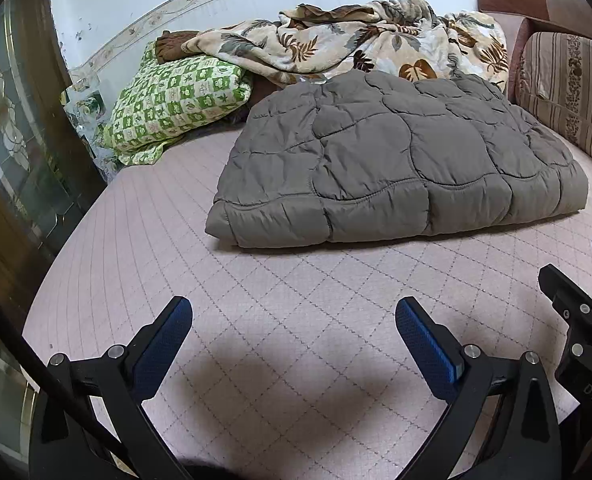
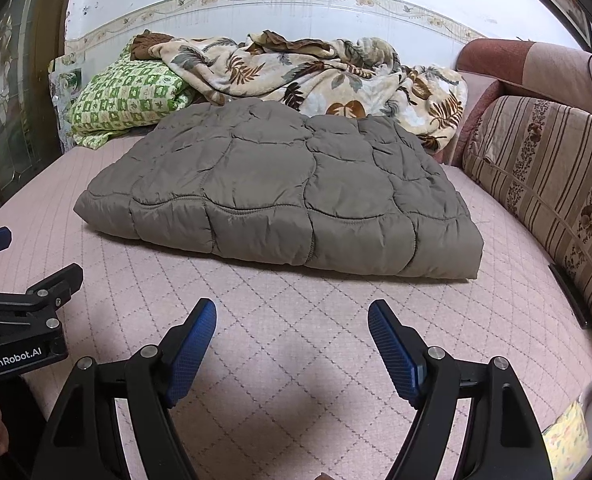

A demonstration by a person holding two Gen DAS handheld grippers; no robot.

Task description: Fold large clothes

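A grey-brown quilted padded garment [image 1: 392, 160] lies folded in a flat rectangle on the pink quilted bed [image 1: 288, 304]. It also shows in the right wrist view [image 2: 284, 188], lying on the bed [image 2: 296, 340]. My left gripper [image 1: 294, 316] is open and empty, held above the bare sheet in front of the garment's near edge. My right gripper [image 2: 292, 320] is open and empty too, in front of the near edge. Each gripper shows at the edge of the other's view.
A leaf-print blanket [image 2: 316, 76] lies crumpled behind the garment. A green checked pillow [image 2: 124, 96] lies at the back left. A striped cushion [image 2: 548, 176] and a padded headboard line the right side. A dark glass-panelled door [image 1: 12, 140] stands at the left.
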